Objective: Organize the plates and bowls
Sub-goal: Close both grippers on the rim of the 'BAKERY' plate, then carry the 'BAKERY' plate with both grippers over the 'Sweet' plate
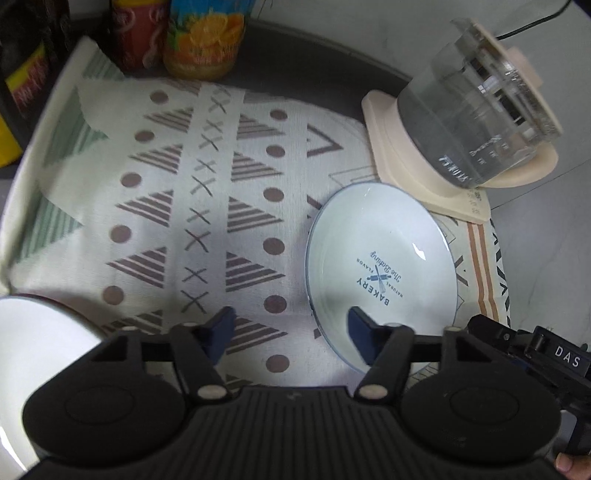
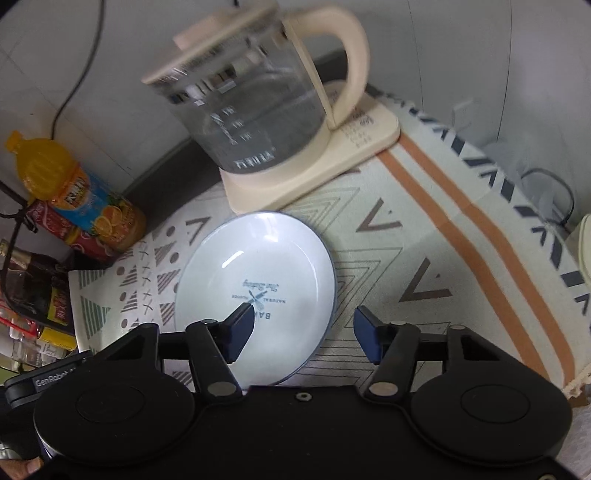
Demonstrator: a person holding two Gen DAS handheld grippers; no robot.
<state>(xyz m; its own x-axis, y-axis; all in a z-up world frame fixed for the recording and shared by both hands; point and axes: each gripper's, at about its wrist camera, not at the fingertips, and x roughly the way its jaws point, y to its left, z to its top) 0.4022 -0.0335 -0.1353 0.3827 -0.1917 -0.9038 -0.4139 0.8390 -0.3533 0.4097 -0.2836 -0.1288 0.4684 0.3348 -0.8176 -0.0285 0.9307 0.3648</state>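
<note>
Surface: you are working over a cream cloth (image 1: 207,206) printed with striped triangles, dots and crosses, spread on a dark counter against a pale wall; an orange stripe (image 2: 476,236) runs down the cloth's right part in your right wrist view.
Far left: a white dish (image 1: 33,354) shows only as a rim at the lower left edge of your left wrist view; you cannot tell whether it is a plate or a bowl.
Back left: a red can (image 1: 136,33) and an orange juice bottle (image 1: 205,40) stand side by side at the cloth's back edge; your right wrist view shows the same bottle (image 2: 74,192) lying across the frame's left side, with dark packets below it too blurred to name.
Left gripper: your left gripper (image 1: 291,328) hangs above the cloth with its jaws partly spread and nothing between them; its right fingertip overlaps the plate's near left rim in the picture; contact cannot be told.
Plate: the white plate (image 1: 384,251) with a thin blue rim and a blue BAKERY print lies flat on the cloth, just in front of the kettle's base.
Right gripper: your right gripper (image 2: 303,328) has its jaws partly spread too, empty; the plate's (image 2: 258,280) near right rim falls between the fingers in the picture, the left fingertip over the print, the right one over bare cloth.
Back right: a glass kettle (image 2: 255,110) with a cream handle and lid sits on its cream base (image 2: 314,173); a dark cord runs up the wall behind it.
</note>
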